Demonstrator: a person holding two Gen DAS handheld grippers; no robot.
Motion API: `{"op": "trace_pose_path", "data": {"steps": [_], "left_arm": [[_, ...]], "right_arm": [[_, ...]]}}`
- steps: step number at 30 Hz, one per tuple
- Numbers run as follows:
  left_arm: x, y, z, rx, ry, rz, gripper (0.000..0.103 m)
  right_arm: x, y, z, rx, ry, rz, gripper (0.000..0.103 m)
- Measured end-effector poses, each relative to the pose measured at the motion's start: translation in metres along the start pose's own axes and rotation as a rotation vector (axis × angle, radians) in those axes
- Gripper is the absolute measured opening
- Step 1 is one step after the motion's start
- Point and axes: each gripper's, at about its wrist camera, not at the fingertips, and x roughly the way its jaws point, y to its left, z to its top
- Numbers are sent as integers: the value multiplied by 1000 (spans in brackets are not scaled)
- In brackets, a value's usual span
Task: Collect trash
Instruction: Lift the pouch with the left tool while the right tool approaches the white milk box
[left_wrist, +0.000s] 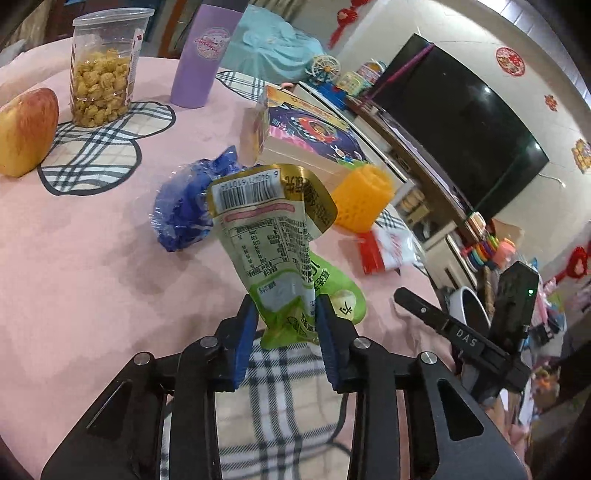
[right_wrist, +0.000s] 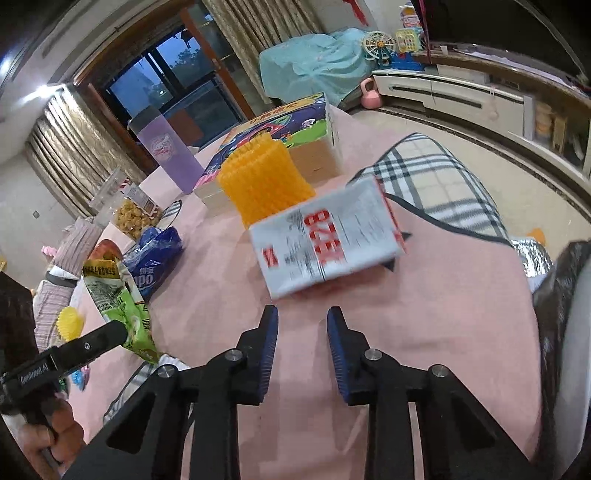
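Note:
My left gripper (left_wrist: 286, 301) is shut on the lower end of a green and gold snack wrapper (left_wrist: 266, 229), which stands up above the pink tablecloth. The same wrapper (right_wrist: 122, 306) shows at the left of the right wrist view. Behind it lies a crumpled blue plastic wrapper (left_wrist: 181, 210). My right gripper (right_wrist: 302, 317) hangs over the cloth with its jaws a little apart and nothing between them. Just beyond its fingertips lies a white packet with red print (right_wrist: 328, 243), blurred. An orange foam net (right_wrist: 266, 177) sits behind that packet.
On the pink-clothed table (left_wrist: 92, 277) stand an apple (left_wrist: 26, 133), a clear jar of yellow snacks (left_wrist: 105, 70), a purple cup (left_wrist: 201, 55) and a colourful box (left_wrist: 314, 136). The table's edge runs close on the right, with a dark bag (right_wrist: 565, 295) beside it.

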Motion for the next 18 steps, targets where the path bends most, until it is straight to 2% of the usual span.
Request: {"op": "trace_pose_path", "data": {"steps": [2,3,4,6,11,16,18], "left_arm": [[-4,4,0,14,26,-18,30],[-4,6,0,21,50,-29,30],[-3,7,0,24,69,-33,30],[3,10,0,31,115,-40,30],[12,7,0,23,109,0,34],[29,-3,-4,19,63,66,38],[35,-9,-7,23,51,77,46]], "right_arm": [[-8,-3,-3,23,-4,31,33],[-10,-5,-3,34,-8,34,43],[-11,-7,-3,47,-13,29,60],[-13,-9,-1,67,-33,13,72],[-2,-7,9,117,-49,-17,75],[7,3,21,43,-76,-105,82],[7,5,25,-7,-84,-123,88]]}}
